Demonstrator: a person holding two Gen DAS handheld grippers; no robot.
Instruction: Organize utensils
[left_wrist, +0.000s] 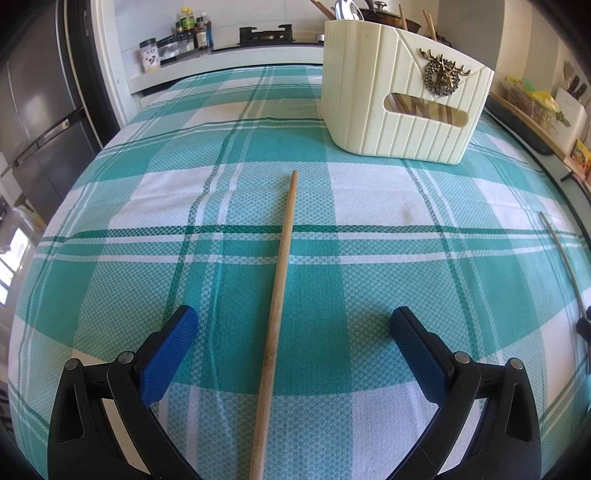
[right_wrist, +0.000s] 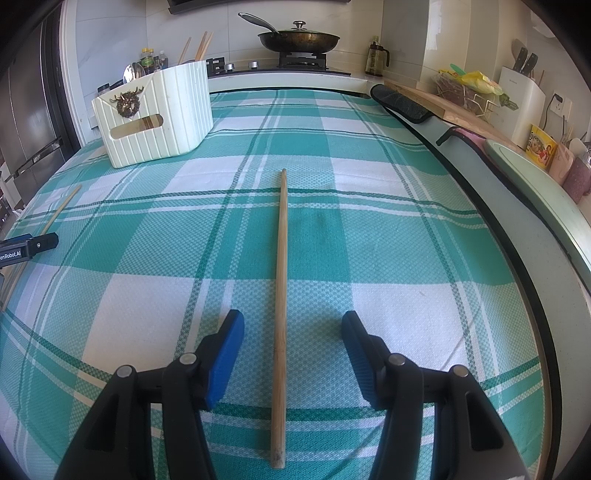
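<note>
Lying flat on the checked tablecloth (left_wrist: 258, 147), one chopstick (left_wrist: 277, 295) runs lengthwise between the spread fingers of the left tool (left_wrist: 294, 325), untouched by either blue pad. A second chopstick (right_wrist: 281, 295) lies likewise inside the parted right tool (right_wrist: 293, 326), also ungripped. Both sticks point away toward the cream utensil holder (left_wrist: 399, 99), which stands well beyond their far tips with chopsticks and a spoon upright inside.
</note>
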